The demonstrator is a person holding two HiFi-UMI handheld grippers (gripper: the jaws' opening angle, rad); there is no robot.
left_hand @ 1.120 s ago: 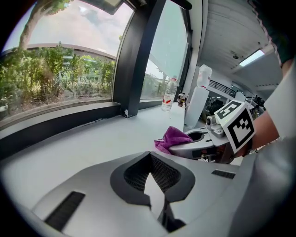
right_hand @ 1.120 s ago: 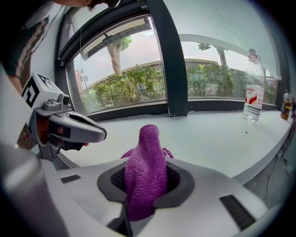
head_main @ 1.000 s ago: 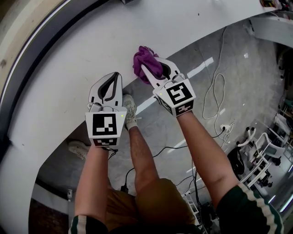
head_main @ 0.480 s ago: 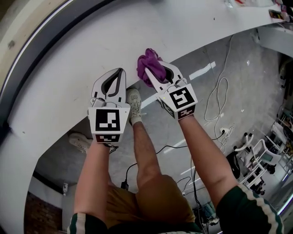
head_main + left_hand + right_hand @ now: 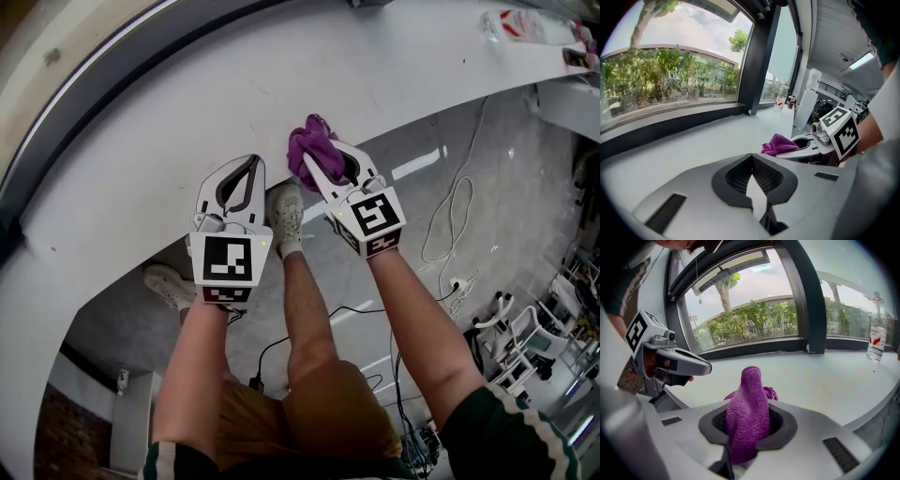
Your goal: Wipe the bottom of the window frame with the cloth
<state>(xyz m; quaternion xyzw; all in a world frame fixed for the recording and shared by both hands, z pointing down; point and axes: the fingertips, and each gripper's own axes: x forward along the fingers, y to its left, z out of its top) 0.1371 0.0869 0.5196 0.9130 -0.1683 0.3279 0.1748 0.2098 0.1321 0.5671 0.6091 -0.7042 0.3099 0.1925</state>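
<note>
The right gripper [image 5: 330, 167] has its fingers clenched on the purple cloth [image 5: 747, 408], which bulges up out of the dark opening between them and spills forward past the tips onto the white sill [image 5: 169, 141], close to the sill's near edge. The left gripper [image 5: 246, 167] hangs just beside it on the left, apart from it, its tips pressed together with nothing between them, also low over the near edge. Ahead of both, the sill lies bare up to the dark bottom rail of the window frame [image 5: 754, 347], so there is open surface between cloth and rail. To the right the bare sill curves on to a dark upright post [image 5: 811, 296] with a small fitting [image 5: 806, 348] at its foot, where it meets the rail. Beyond the post a clear bottle with a red label [image 5: 877, 342] stands on the sill, well apart from the cloth. Below the sill's edge, the head view shows the person's shoes [image 5: 286, 211] on a grey floor, and loose white cables [image 5: 450, 206] trailing off to the right
</note>
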